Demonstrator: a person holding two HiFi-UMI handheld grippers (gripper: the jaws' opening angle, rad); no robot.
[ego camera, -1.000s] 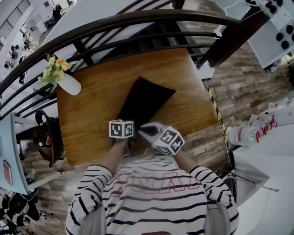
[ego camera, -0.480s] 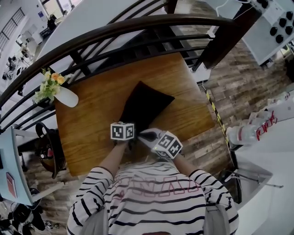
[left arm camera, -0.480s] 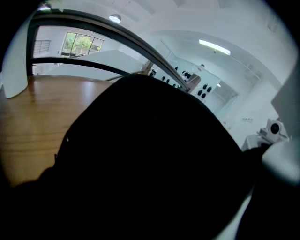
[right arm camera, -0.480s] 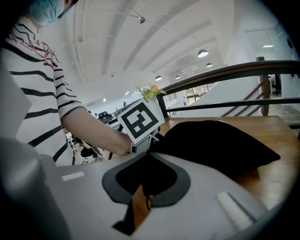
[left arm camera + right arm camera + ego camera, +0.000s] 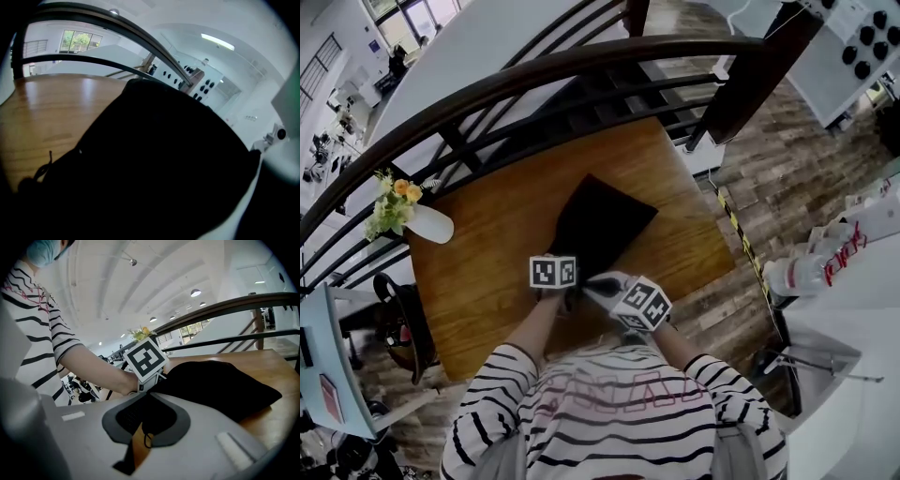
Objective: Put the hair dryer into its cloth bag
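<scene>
A black cloth bag [image 5: 598,217] lies on the wooden table [image 5: 483,244], its mouth end toward me. My left gripper [image 5: 564,259] is at that near end and holds the cloth. The bag [image 5: 159,164] fills the left gripper view and hides the jaws; a drawstring [image 5: 46,164] hangs at its left. My right gripper [image 5: 615,287] is shut on the white and grey hair dryer [image 5: 603,279], just right of the left gripper. In the right gripper view the hair dryer [image 5: 187,446] with its dark grille fills the foreground, with the bag [image 5: 220,380] and the left gripper's marker cube [image 5: 145,359] beyond it.
A white vase of flowers [image 5: 417,217] stands at the table's left edge. A dark curved railing [image 5: 534,80] runs behind the table. A black chair [image 5: 398,319] is at the left. A bottle [image 5: 802,274] rests on a white surface to the right.
Both grippers have shifted a little to the right across the table, the bag's near end moving with the left one and the dryer with the right. Neither grip has changed.
</scene>
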